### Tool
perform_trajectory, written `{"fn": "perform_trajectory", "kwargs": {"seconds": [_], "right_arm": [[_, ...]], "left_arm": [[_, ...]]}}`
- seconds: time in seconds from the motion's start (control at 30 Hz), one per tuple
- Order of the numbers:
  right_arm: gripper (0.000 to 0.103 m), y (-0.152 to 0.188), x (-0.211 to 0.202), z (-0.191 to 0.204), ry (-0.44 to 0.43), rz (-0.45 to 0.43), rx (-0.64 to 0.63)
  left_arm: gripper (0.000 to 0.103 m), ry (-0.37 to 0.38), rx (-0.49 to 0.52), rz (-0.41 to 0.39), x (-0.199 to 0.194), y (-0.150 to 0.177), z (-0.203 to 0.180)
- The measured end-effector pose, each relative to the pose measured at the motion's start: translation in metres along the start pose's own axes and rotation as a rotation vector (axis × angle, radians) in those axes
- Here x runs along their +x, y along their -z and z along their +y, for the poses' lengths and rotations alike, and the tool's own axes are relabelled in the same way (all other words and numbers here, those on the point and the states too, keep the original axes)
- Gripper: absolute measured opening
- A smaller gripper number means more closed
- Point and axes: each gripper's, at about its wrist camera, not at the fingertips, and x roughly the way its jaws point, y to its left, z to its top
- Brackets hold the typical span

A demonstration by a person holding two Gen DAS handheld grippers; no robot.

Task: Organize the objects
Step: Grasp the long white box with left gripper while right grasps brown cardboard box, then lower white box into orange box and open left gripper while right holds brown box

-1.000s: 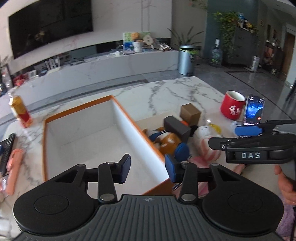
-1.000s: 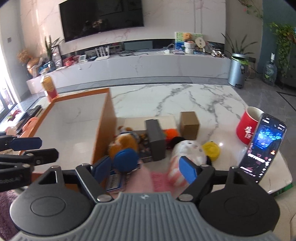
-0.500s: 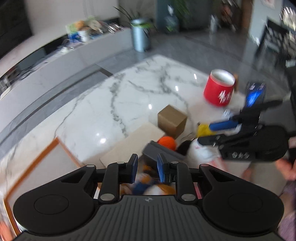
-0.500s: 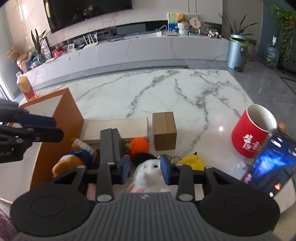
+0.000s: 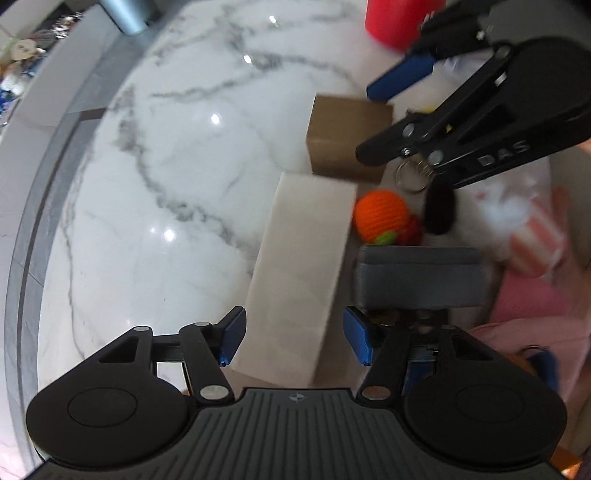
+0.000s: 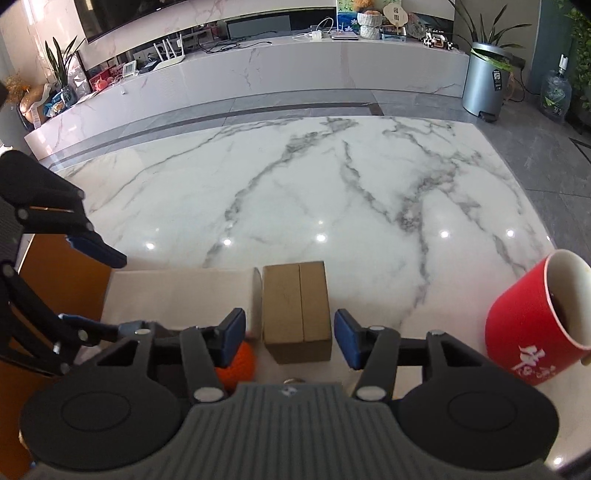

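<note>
where marble gleams, a boxy cardboard carton [image 6: 297,308]

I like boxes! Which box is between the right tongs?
The small brown cardboard box. It sits between the opening right tongs, untouched. The long white box lies beside it, and the grey box is dark.

Television [image 6: 147,14]: dark screen on the marble wall, upper left.
Low console [image 6: 258,77]: runs along that wall, cluttered with a white router [image 6: 168,55], cables and small ornaments.
Bin [image 6: 484,83]: silver cylinder on the floor past the tabletop's far right corner.
Water jug [image 6: 556,94]: probably clear plastic, right of the bin.
</note>
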Motion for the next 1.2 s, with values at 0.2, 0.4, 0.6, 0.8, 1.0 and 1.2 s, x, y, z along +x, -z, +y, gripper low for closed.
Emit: {"fn": "perform_trajectory", "kwargs": {"seconds": [0.2,0.4,0.6,0.8,1.0,1.2], "right_arm": [[0.056,-0.006,0.017,-0.003,0.002,0.021,0.003],[0.054,-0.008,0.02,-0.005,-0.005,0.023,0.016],[0.047,-0.007,0.019,-0.006,0.001,0.022,0.01],[0.047,-0.013,-0.005,-0.005,0.023,-0.031,-0.001],[0.047,-0.02,-0.049,0.01,0.032,-0.1,-0.029],[0.047,-0.021,-0.098,0.043,0.007,-0.178,-0.067]], "left_arm": [[0.073,0.051,0.043,0.05,0.026,-0.01,0.011],[0.075,0.058,0.038,0.055,0.044,-0.014,0.013],[0.073,-0.004,0.027,0.03,0.042,-0.013,0.013],[0.071,-0.061,-0.032,-0.046,0.011,-0.008,0.022],[0.069,-0.12,-0.063,-0.128,-0.038,-0.004,0.008],[0.029,-0.193,-0.078,-0.162,-0.094,0.023,-0.009]]}}
